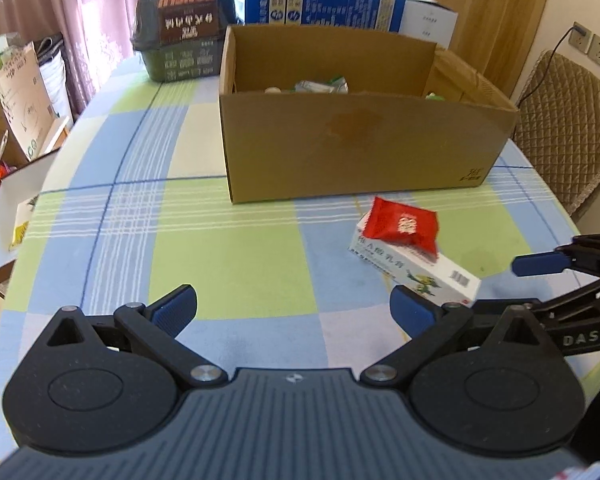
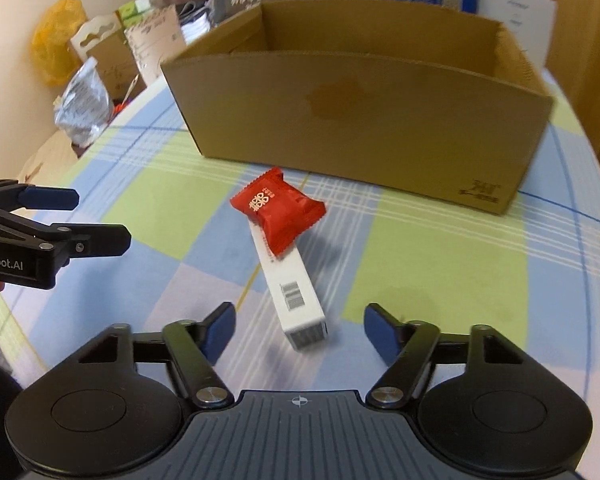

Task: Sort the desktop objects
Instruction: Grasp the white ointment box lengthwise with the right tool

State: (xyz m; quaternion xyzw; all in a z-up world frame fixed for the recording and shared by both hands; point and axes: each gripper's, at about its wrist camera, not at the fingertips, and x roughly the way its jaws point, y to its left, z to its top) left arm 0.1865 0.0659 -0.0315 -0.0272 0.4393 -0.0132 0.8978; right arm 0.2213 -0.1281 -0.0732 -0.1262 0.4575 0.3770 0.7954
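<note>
Both tools tilt down toward the counter [image 1: 236, 248]. The left tool [image 1: 294, 308] hangs with its jaws spread wide over bare checked cloth, nothing between them. The right tool [image 2: 300, 328] has its jaws apart on either side of the near end of the white carton [image 2: 292, 292], pads not touching it. A red packet [image 2: 279, 212] lies on the carton's far end. Just beyond stands the cardboard box [image 2: 380, 128], its front wall close to the packet. Open cloth lies left and right of the carton.
</note>
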